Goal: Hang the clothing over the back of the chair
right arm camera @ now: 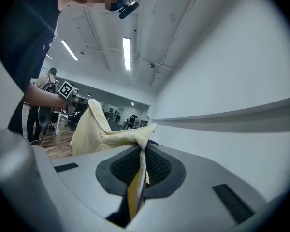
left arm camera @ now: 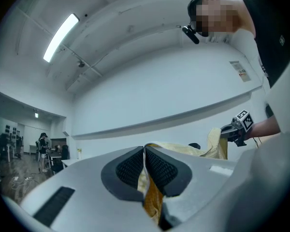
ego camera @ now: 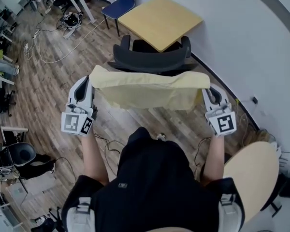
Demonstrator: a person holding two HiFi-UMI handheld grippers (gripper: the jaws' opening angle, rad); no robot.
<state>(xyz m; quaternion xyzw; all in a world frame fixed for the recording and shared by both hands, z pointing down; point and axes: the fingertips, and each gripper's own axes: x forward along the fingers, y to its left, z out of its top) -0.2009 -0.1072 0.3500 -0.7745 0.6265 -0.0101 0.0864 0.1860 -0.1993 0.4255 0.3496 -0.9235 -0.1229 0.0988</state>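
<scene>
No readable text anywhere. Left gripper [ego camera: 89, 82] and right gripper [ego camera: 206, 90] cubes carry black-and-white square markers [ego camera: 78, 123], patterns only, no characters. Wall notice [left arm camera: 240, 70], upper right of left gripper view: print too small. Shirt logo [ego camera: 122, 185], lower centre of head view: illegible.

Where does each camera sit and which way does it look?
Head view: on the person's head, facing steeply down at the yellow clothing and chair; torso, forearms, left gripper and right gripper show.
Left gripper view: on the left gripper, facing along its jaws, shut on the clothing, toward a wall; right forearm shows.
Right gripper view: on the right gripper, facing along its clothing-clamping jaws into the room; left forearm shows.
Shared: gripper views both see the clothing.
</scene>
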